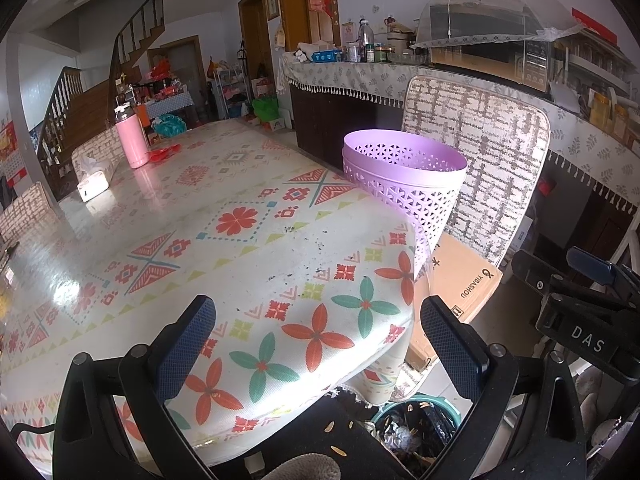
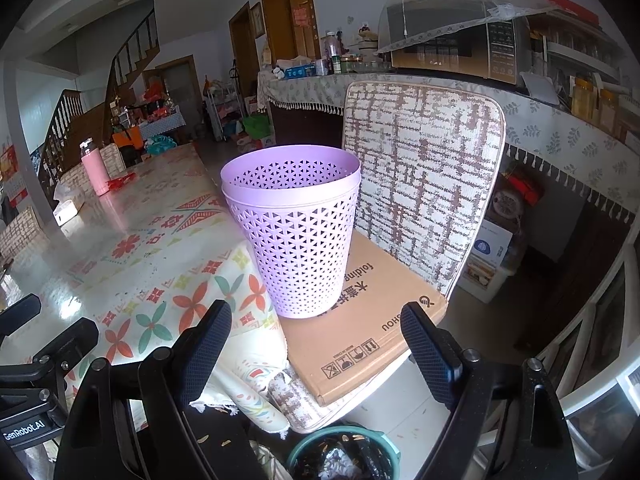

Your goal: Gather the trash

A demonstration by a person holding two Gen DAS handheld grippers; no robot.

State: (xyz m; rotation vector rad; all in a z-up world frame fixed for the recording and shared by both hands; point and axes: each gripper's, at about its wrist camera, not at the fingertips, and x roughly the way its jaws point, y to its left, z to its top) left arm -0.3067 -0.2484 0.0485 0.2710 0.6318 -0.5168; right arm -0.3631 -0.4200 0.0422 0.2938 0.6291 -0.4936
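Both grippers sit closest to the lenses, the left gripper (image 1: 316, 346) and the right gripper (image 2: 316, 344), each with its jaws spread wide and nothing between the pads. They hang over the near corner of the desk (image 1: 168, 216), which is the largest thing here, covered in a patterned cloth.

Next in size is one chair (image 2: 420, 176) with a woven back, carrying one flat cardboard box (image 2: 360, 328). On that box stands one purple lattice bin (image 2: 296, 232), upright and empty as far as its inside shows. Below the desk corner on the floor sits one teal bin (image 2: 316, 440) lined with a dark bag, already holding scraps.

The trash itself appears to be the dark crumbs (image 1: 304, 248) scattered on the cloth near the desk edge, too many and too fine to count; pale husks also lie around the teal bin.

Pinching such crumbs would likely fail, so a better approach is probably to sweep them toward the edge above a bin. One pink bottle (image 1: 131, 136) stands well apart at the far end.
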